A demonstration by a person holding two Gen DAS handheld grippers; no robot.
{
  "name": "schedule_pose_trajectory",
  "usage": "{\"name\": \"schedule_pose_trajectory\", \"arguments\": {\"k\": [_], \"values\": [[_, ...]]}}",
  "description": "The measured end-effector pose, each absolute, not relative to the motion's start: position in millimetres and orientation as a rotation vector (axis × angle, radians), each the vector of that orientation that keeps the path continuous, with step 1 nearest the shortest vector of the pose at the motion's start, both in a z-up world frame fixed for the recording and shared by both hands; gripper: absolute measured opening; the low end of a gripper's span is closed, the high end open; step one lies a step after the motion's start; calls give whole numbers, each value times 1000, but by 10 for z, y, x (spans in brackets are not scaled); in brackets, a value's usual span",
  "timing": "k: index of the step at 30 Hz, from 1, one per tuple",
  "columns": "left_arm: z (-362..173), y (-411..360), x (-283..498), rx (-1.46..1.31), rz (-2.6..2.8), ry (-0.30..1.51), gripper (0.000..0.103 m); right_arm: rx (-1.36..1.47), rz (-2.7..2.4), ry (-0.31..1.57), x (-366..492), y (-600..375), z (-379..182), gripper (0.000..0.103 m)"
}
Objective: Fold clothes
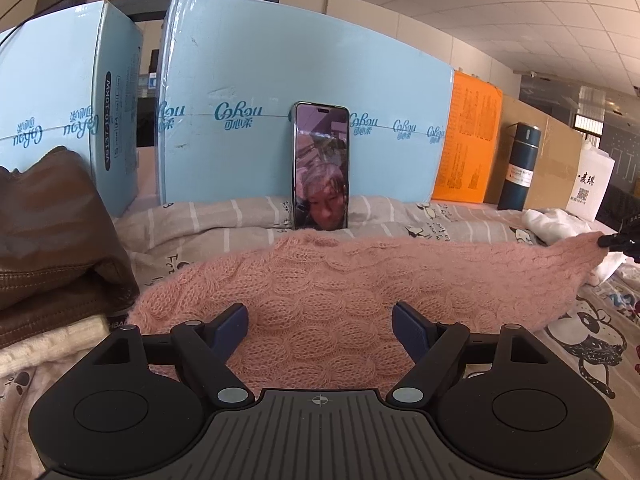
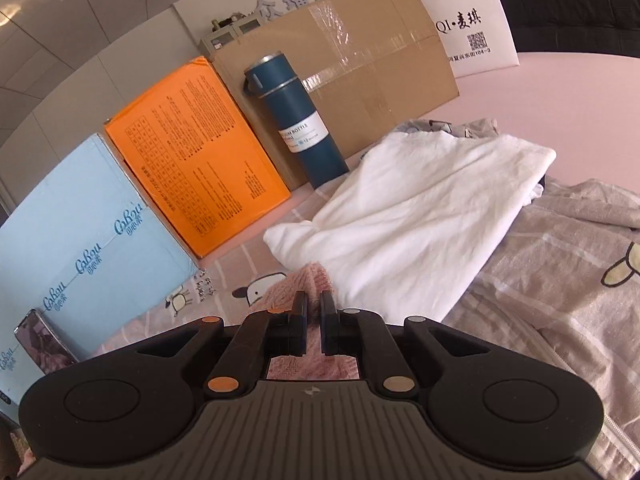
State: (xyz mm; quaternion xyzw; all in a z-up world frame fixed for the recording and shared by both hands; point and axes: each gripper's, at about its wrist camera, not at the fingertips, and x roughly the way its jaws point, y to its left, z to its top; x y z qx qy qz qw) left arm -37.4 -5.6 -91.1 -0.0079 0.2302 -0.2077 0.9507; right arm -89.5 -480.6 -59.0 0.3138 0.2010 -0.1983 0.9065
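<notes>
Now the pink sweater [image 1: 320,292] lies spread across the bed [image 1: 592,344], on its cartoon-print cover, between a brown jacket [image 1: 52,240] at the left edge and a white garment [image 2: 404,216] toward the right. The right gripper [image 2: 314,312] is clenched on one end of the sweater; a tuft of pink knit shows between and beyond its jaws, and in the left wrist view that end is lifted off the cover. The left gripper [image 1: 318,328] hangs released over the sweater's near middle, jaws wide, pinching nothing. Only a small bite of loose knit seems held, so I judge a quick pull could slip it free, or stretch the cable pattern out of shape. With the left gripper not pinning anything, dragging the held end across may haul the whole sweater along instead of creasing it. A wide sweep toward the back edge could also knock over the phone [image 1: 322,168] propped against the blue box [image 1: 304,100], or the bottle [image 2: 296,120] standing by the cardboard.
</notes>
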Motion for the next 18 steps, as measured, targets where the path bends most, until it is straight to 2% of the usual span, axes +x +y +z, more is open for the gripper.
{"name": "schedule_pose_trajectory", "arguments": {"k": [2, 4, 8, 11, 14, 18], "values": [[-909, -53, -375, -18, -418, 467, 81, 666, -418, 447, -851, -4864, -760, 7], [-904, -49, -388, -18, -414, 461, 81, 682, -451, 464, -890, -4871, -836, 14], [-892, -41, -397, -24, -407, 456, 81, 739, -457, 432, -1095, -4822, -829, 52], [-867, -25, -422, -38, -413, 442, 82, 801, -394, 449, -1175, -4751, -804, 59], [-848, -7, -439, -50, -409, 428, 89, 922, -288, 506, -1119, -4729, -880, 61], [-841, 21, -433, -66, -400, 428, 90, 996, -273, 516, -896, -4703, -1005, 65]]}}
